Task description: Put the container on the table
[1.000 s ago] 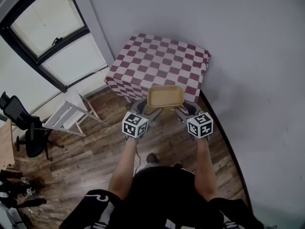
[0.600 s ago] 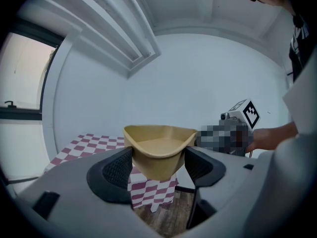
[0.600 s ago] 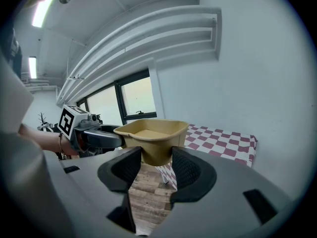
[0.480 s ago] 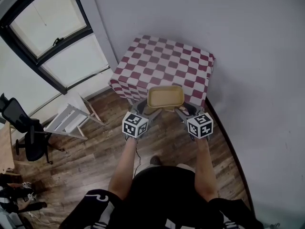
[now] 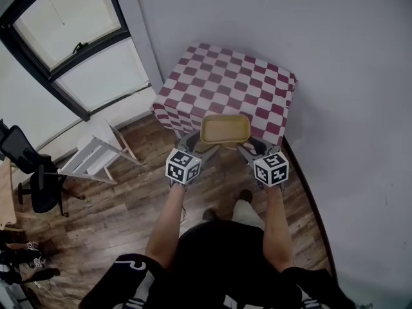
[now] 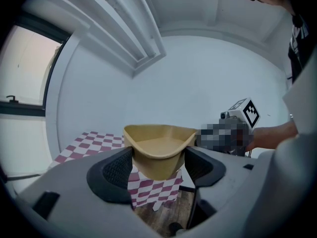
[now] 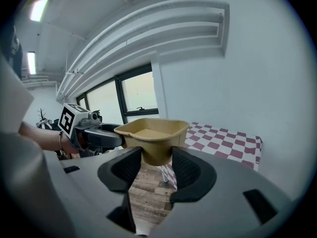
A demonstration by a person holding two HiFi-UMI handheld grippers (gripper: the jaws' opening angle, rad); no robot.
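A tan, empty, rectangular container (image 5: 224, 131) hangs in the air just short of the near edge of the table (image 5: 225, 85), which wears a red-and-white checked cloth. My left gripper (image 5: 196, 148) is shut on the container's left corner (image 6: 157, 152). My right gripper (image 5: 243, 148) is shut on its right corner (image 7: 154, 142). Both hold it level above the wooden floor, with the table (image 6: 94, 142) (image 7: 223, 139) ahead of it.
The table stands in a corner against grey walls (image 5: 335, 76). A white folding frame (image 5: 96, 156) leans on the floor at the left under a window (image 5: 71, 50). A black office chair (image 5: 29, 169) stands at the far left. The person's feet (image 5: 243, 198) are on the wooden floor.
The person has stepped forward with the container held in both grippers. The table now sits a little closer and higher in the head view. Both grips are unchanged.
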